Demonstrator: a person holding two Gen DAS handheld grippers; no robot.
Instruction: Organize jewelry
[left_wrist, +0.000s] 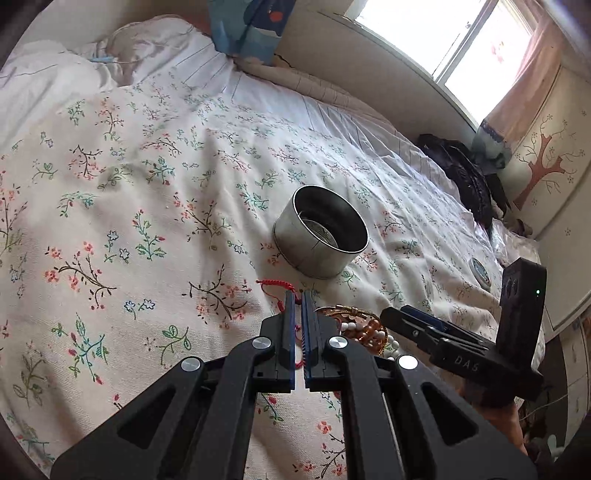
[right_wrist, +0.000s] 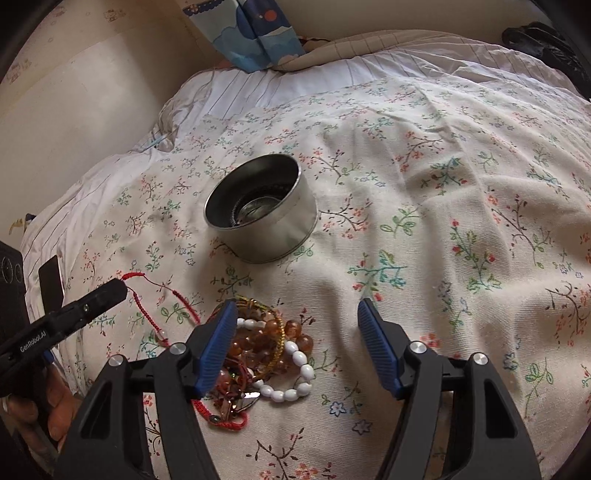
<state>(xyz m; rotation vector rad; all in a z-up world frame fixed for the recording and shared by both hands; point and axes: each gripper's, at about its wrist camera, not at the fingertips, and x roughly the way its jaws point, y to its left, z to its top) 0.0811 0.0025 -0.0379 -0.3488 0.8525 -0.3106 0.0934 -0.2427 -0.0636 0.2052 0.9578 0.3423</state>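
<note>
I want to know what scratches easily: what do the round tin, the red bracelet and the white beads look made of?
Round silver tin: likely thin metal, brushed dull sheen with a side seam. Red braided cord bracelet: looks like knotted thread, matte. White oval bead bracelet: glossy, plastic or glass; cannot tell which.

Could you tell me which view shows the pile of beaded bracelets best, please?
The right wrist view: the bracelets lie nearly whole between its open fingers. In the left wrist view, the bracelets are mostly hidden behind the grippers.
</note>
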